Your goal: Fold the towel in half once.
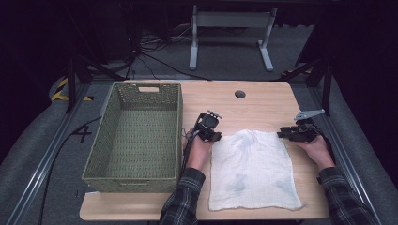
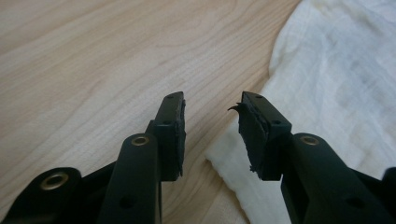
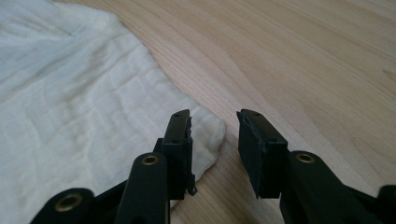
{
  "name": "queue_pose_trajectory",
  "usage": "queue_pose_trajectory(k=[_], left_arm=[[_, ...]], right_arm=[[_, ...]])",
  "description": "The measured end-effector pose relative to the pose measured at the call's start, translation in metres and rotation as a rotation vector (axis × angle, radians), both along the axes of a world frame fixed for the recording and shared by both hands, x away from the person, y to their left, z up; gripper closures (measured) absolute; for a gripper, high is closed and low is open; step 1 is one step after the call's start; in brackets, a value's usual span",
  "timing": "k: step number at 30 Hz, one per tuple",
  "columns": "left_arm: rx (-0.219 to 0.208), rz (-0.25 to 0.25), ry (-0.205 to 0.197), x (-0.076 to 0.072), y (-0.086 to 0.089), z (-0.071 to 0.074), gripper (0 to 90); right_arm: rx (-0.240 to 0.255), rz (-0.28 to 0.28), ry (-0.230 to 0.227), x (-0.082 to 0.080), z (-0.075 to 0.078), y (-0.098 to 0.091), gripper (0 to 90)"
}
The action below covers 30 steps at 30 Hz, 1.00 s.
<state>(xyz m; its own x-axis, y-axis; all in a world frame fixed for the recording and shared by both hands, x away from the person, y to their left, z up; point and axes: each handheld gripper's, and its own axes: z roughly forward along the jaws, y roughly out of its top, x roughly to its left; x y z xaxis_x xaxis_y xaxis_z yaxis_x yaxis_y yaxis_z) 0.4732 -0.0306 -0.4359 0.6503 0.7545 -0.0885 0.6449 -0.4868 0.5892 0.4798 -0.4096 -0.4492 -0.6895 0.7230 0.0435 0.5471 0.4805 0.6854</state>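
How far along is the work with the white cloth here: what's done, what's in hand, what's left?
Done: the white cloth lies spread flat on the table beside the green basket. In hand: the left gripper and right gripper sit at its two far corners, jaws open, nothing pinched yet. Left: probably gripping both corners and folding the cloth.

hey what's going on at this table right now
A person sits at a wooden table with a two-jaw gripper in each hand, working on a white cloth that lies spread flat. The left gripper is at the cloth's far left corner, the right gripper at its far right corner. Both sets of fingers stand apart with a corner just at them, and nothing is pinched yet. A green woven basket sits to the left of the cloth.
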Motion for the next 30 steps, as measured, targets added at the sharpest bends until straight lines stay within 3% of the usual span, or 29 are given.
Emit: queue_pose_trajectory(k=[6,10,12,15,18,23,28,30], left_arm=[[-0.002,-0.017,0.035,0.002,-0.001,-0.007,63.9],[0.003,-0.031,0.051,0.002,-0.003,-0.01,77.7],[-0.017,-0.031,0.053,0.001,-0.002,-0.01,86.5],[-0.028,-0.048,0.02,-0.004,-0.003,-0.005,87.1],[-0.039,-0.088,-0.01,-0.013,-0.008,0.003,87.2],[-0.049,-0.21,-0.028,-0.036,-0.026,0.006,87.2],[-0.068,-0.329,0.002,-0.052,-0.044,0.004,86.2],[-0.069,-0.363,0.002,-0.055,-0.05,0.003,80.1]], right_arm=[[0.003,0.011,0.005,0.0,-0.002,0.003,84.4],[0.004,0.015,0.005,-0.001,-0.002,0.004,86.1],[0.003,0.015,0.002,-0.001,-0.002,0.004,86.3],[0.004,0.016,0.002,-0.001,-0.002,0.004,86.2],[0.006,0.018,0.002,-0.001,-0.002,0.003,86.2],[0.005,0.018,0.0,-0.001,-0.002,0.004,86.2],[0.003,0.017,-0.001,-0.002,-0.002,0.004,86.2],[0.002,0.017,-0.002,-0.002,-0.002,0.004,86.2]])
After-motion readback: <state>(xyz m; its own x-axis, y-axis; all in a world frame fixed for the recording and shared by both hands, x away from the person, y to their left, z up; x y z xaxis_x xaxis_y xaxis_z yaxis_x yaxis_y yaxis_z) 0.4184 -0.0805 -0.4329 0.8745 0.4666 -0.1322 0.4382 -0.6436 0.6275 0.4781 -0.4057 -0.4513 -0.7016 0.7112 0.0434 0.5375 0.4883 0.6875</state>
